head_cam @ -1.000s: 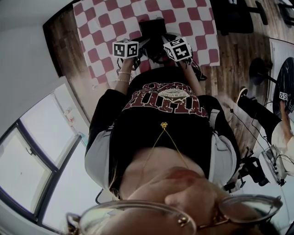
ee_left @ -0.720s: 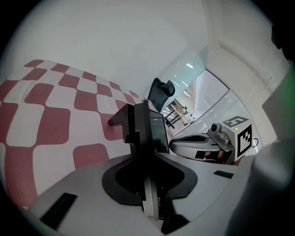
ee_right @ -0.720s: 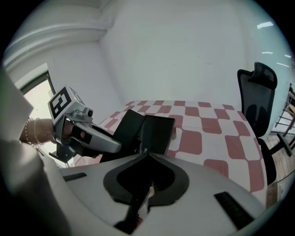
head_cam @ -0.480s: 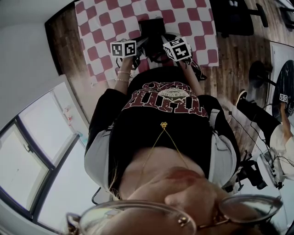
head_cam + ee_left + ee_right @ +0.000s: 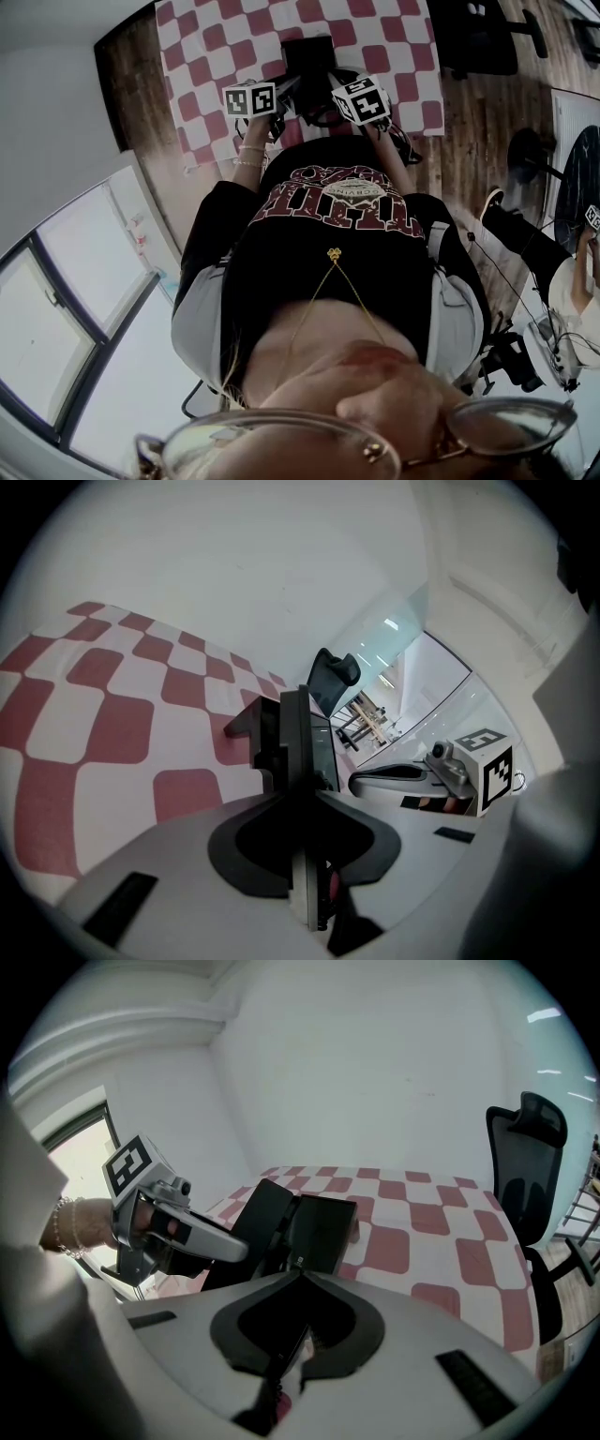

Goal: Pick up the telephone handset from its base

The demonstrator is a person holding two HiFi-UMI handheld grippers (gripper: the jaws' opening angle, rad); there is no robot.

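The black telephone (image 5: 311, 56) stands on a red-and-white checked cloth (image 5: 216, 56). In the right gripper view its handset (image 5: 262, 1213) leans as a dark slab against the left side of the base (image 5: 326, 1227). My left gripper (image 5: 239, 1246) reaches it from the left. Its jaws have just been closing, and in the left gripper view they are shut on the handset (image 5: 267, 738), seen edge-on. My right gripper (image 5: 298, 1274) sits at the base's near edge, its jaws pinched on a thin black part of it. Both grippers' marker cubes flank the phone in the head view.
A black office chair (image 5: 525, 1147) stands beyond the table's far right corner. White walls rise behind the table. The floor (image 5: 478, 103) to the right is dark wood. The person's torso fills the head view below the grippers.
The left gripper's marker cube has shifted slightly left and tilted a little in the head view. The right gripper has kept still.
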